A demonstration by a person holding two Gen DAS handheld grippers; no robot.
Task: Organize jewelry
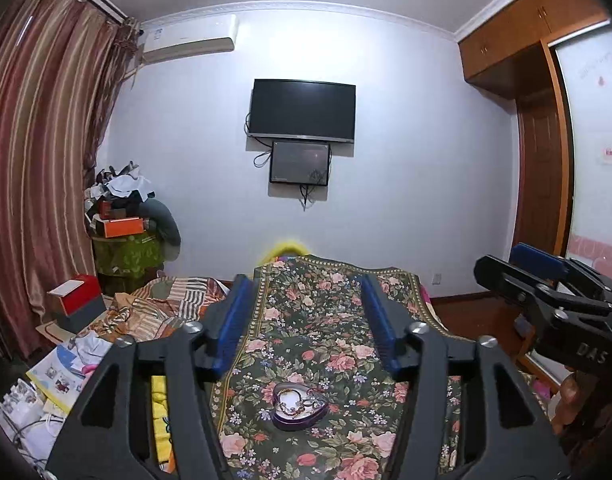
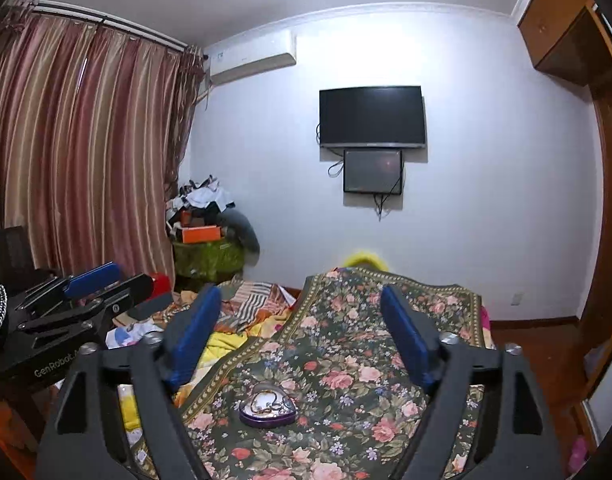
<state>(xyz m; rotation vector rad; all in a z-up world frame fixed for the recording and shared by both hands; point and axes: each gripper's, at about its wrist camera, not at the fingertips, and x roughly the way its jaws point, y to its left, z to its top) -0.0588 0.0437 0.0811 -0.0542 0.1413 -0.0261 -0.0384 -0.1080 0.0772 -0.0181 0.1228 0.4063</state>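
Heart-shaped purple box lay open on the floral cloth, at 6 o'clock between the left gripper's spread, empty fingers. Its point faced 5 o'clock; beaded strands coiled on the pale lining. Right gripper was likewise released, box below.

The left gripper is held level with its jaws wide apart and nothing between its blue pads. The right gripper is beside it, likewise spread wide and empty, pointing forward.
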